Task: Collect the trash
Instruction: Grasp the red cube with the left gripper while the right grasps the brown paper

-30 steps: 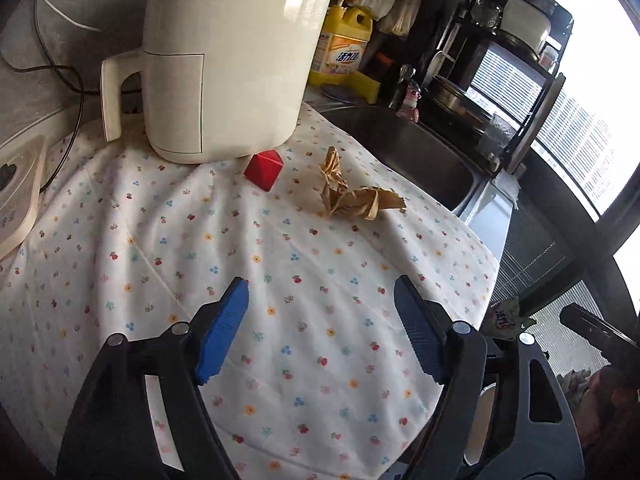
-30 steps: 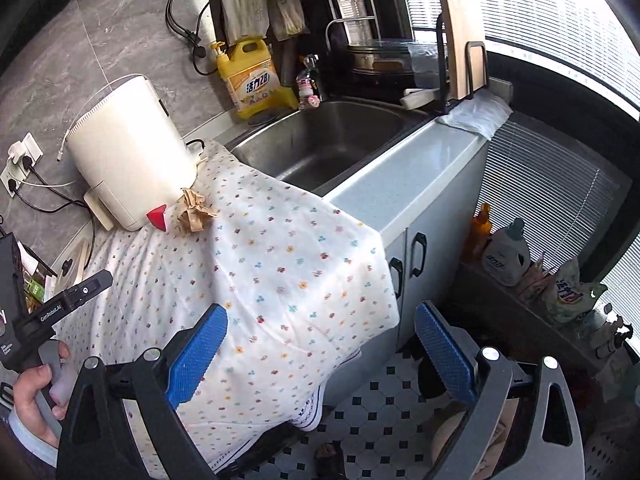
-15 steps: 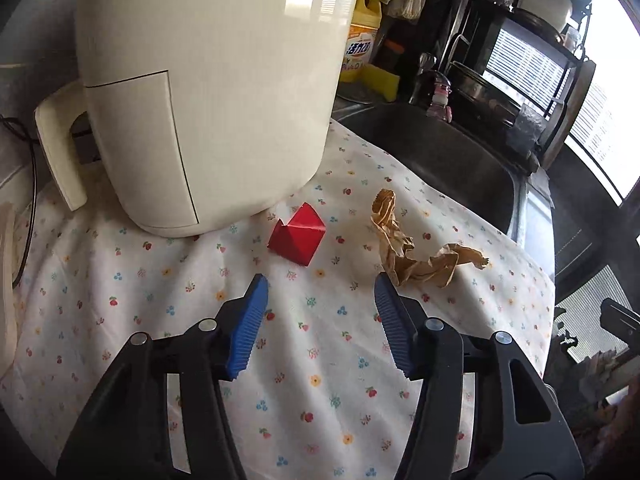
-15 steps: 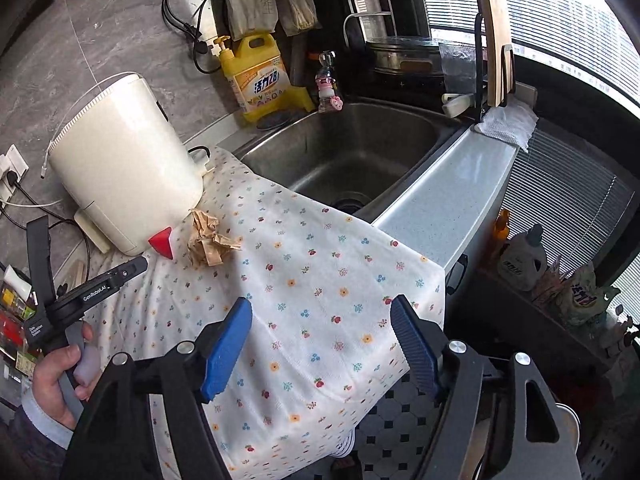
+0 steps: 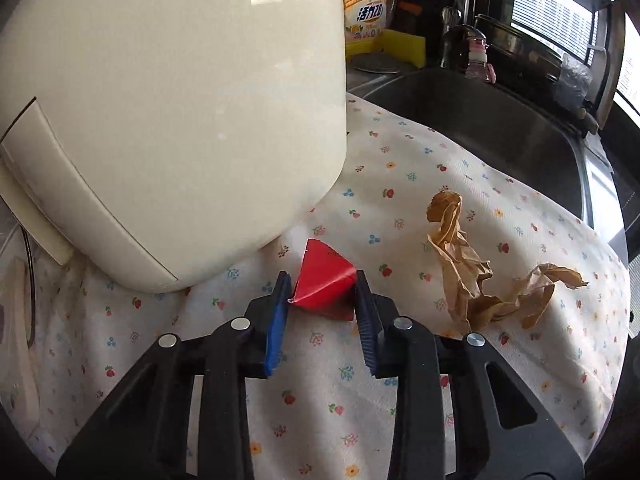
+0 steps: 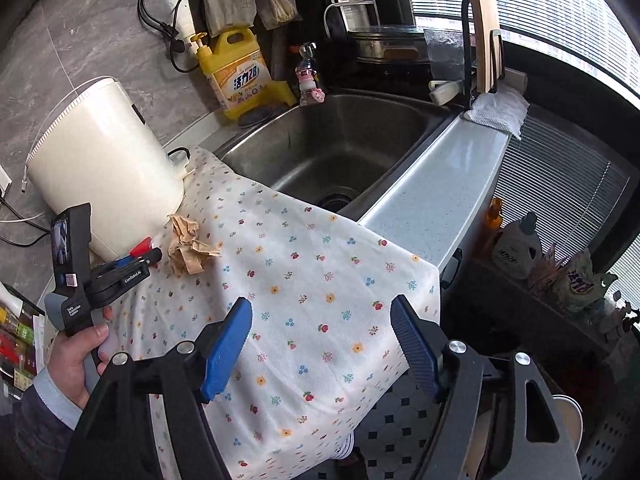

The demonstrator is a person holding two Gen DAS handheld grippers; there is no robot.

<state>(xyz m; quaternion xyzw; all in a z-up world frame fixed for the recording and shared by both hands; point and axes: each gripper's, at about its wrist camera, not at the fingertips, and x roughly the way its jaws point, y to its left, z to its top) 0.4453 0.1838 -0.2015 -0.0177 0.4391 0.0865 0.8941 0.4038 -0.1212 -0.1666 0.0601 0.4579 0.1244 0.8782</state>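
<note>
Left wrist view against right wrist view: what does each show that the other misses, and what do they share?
Only the left wrist view shows the left gripper from behind, its jaws closed against both sides of the red paper carton.

Only the right wrist view shows the right gripper open over the cloth's hanging edge, the person's left hand, the sink drain, the cabinet front and the checkered floor.

Both show the cream appliance, the crumpled brown paper, the floral cloth, the yellow detergent jug and the sink.

Bright daylight pours in from the window (image 6: 560, 12), glaring off the white appliance (image 5: 172, 92); fisheye edges curve and darken.
</note>
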